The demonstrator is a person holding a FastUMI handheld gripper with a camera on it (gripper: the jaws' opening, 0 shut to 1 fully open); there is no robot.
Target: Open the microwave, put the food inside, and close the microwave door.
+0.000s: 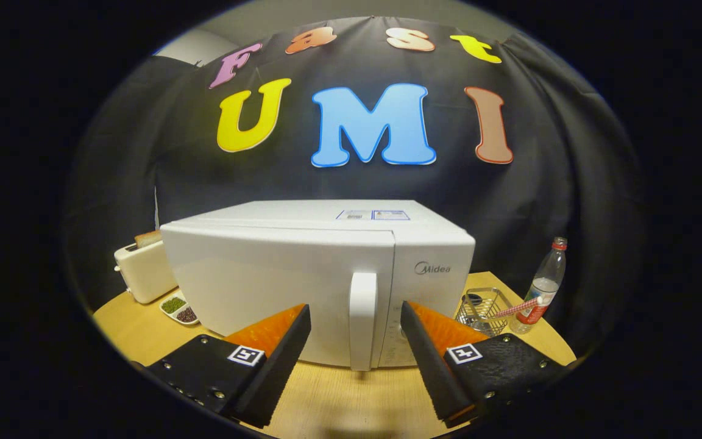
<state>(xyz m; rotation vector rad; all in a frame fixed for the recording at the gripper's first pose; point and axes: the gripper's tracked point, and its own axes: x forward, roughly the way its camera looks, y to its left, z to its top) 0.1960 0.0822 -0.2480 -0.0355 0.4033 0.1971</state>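
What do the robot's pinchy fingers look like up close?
The gripper has two wedge-shaped fingers on flat bases with small rivets. Each base carries a square black-and-white marker tag. The fingers stand open, either side of the microwave's handle.

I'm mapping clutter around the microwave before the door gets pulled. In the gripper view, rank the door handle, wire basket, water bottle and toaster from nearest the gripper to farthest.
The gripper is open.
1. Door handle: between the fingers, just ahead.
2. Wire basket: right of the microwave, beside the right finger.
3. Water bottle: just behind the basket.
4. Toaster: far left, behind the microwave's corner.
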